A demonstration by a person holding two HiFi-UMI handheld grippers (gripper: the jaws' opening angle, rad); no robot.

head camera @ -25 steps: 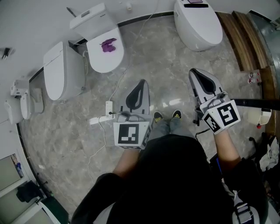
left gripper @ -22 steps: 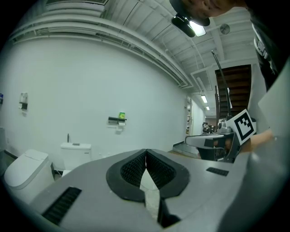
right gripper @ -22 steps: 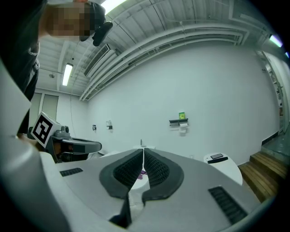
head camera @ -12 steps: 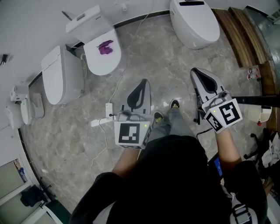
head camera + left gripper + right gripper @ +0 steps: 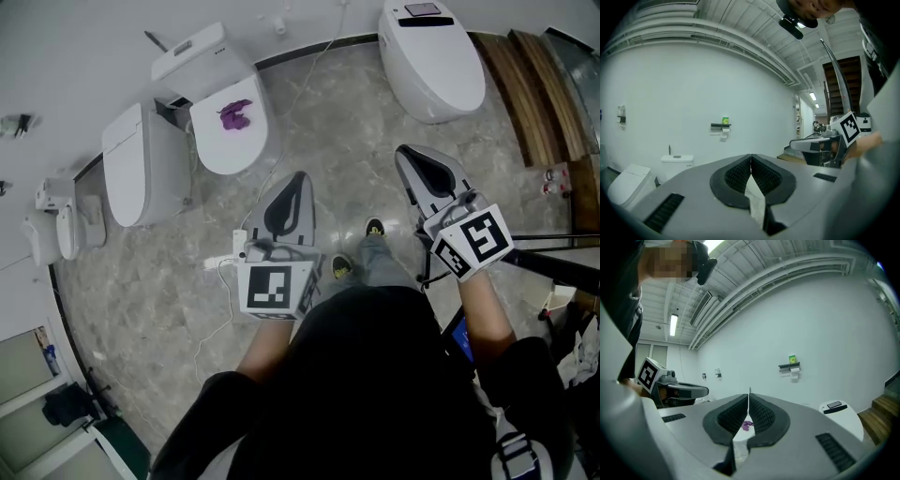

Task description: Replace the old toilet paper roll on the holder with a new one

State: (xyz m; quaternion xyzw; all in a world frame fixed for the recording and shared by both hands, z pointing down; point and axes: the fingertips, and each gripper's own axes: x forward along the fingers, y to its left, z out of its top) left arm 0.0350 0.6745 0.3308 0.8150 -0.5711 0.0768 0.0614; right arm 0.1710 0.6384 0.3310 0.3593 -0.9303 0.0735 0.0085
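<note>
A step has been taken toward the holder; left tool and right tool are carried shut, empty.

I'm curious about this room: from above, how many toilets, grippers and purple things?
Toilets: 3
Unclear white wall fixture: 1
Grippers: 2, left gripper, right gripper
Purple thing on a lid: 1
Total: 7

The holder is too small for detail.
</note>
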